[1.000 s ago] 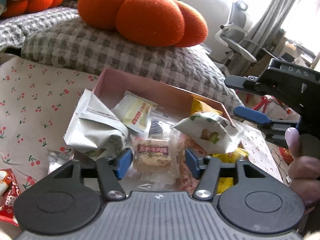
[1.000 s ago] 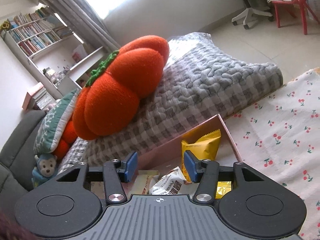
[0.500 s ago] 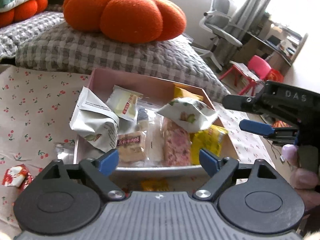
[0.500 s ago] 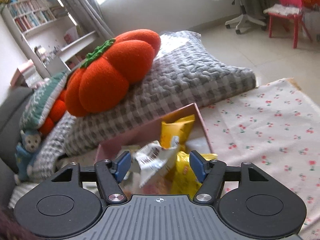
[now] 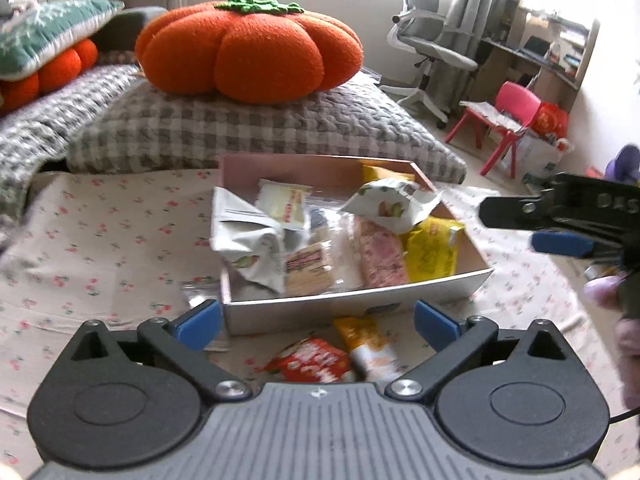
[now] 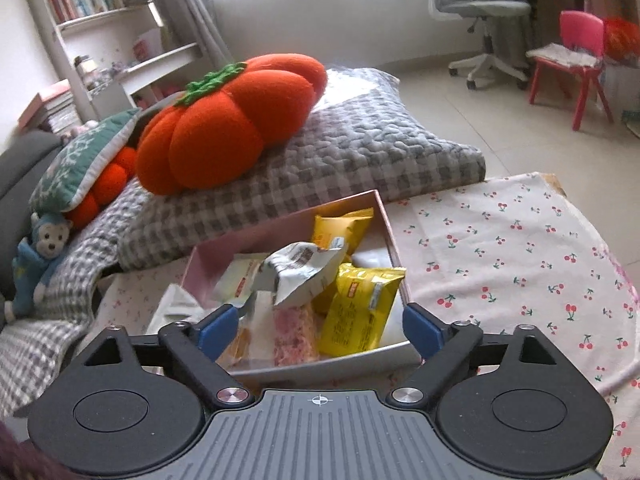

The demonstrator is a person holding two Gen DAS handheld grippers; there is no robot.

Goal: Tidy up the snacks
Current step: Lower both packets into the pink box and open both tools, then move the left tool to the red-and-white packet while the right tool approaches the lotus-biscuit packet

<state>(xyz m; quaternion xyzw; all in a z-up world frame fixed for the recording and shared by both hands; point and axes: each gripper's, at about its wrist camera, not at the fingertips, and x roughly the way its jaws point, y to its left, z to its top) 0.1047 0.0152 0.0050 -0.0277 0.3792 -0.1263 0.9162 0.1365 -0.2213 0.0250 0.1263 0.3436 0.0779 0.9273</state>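
The box (image 5: 356, 304) with pink inner walls stands on the cherry cloth (image 5: 100, 240), and most snacks lie piled inside it. Behind it is a grey checked cushion (image 5: 248, 132) with an orange pumpkin pillow (image 5: 248, 52) on top. Two snacks lie outside, on the cloth just before the front wall of the box: a red pack (image 5: 310, 362) and an orange-yellow pack (image 5: 370, 346), side by side. In the box I count two yellow packs (image 6: 360, 308), one crumpled white bag (image 6: 304, 272) on top of the pile, and one pink bar (image 6: 294, 336); the others overlap too much to count.

The left gripper (image 5: 318, 324) is opening, its jaws wide, and they grip nothing. The right gripper (image 6: 320, 328) is also opening, wide and empty, before the box. Nothing stands between the grippers and the snacks. Further back stand one office chair (image 6: 480, 12) and one red chair (image 6: 576, 56).
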